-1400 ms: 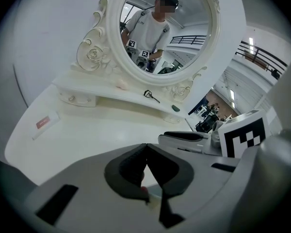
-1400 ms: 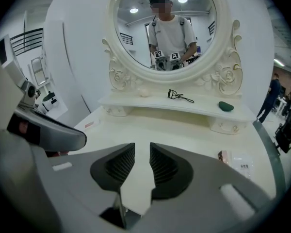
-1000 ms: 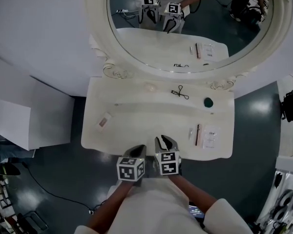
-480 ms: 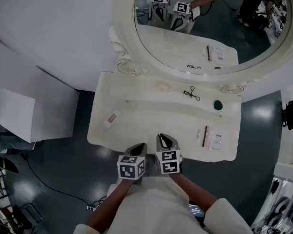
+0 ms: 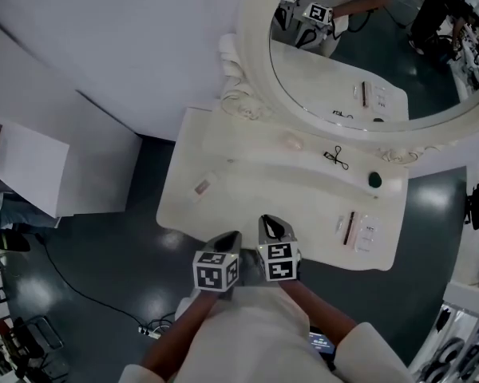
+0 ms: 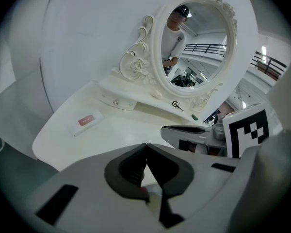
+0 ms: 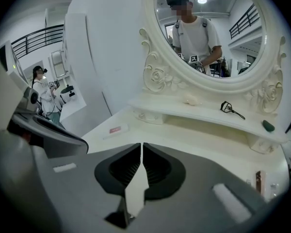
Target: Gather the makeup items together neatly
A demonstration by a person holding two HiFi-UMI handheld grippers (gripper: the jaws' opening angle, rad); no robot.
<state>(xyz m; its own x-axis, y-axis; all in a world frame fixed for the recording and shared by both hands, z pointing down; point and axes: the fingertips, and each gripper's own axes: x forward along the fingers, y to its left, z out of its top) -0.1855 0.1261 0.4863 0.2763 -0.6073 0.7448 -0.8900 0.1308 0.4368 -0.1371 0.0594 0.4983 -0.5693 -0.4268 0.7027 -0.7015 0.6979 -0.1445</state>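
Makeup items: we see them spread over the white vanity table (image 5: 247, 210), not grouped.
Pink-labelled case (image 5: 201, 187): lies flat on the table's left part, alone, well apart from the rest.
Pale puff (image 5: 294, 142): on the raised shelf under the mirror (image 5: 367, 46), left of centre.
Eyelash curler (image 5: 336, 158): black, on the same shelf, right of the puff.
Dark green piece (image 5: 374, 179): near the shelf's right end; we can't tell what it is.
Right-front cluster: small pale tube (image 5: 339, 225), brown stick (image 5: 350, 228) & clear packet (image 5: 367, 234) lie side by side near the table's right front corner.
L gripper (image 5: 231, 239): we hold it at the table's front edge; jaws tip to tip, nothing betw. them.
R gripper (image 5: 270, 228): just beside the L one, tips at the same front edge; jaws have just been closing, now only a thin slit, nothing in it.
Contact: neither gripper touches any item; all lie well ahead of the tips.
Reflection: the mirror shows both grippers, the person's white top & the right-front cluster.
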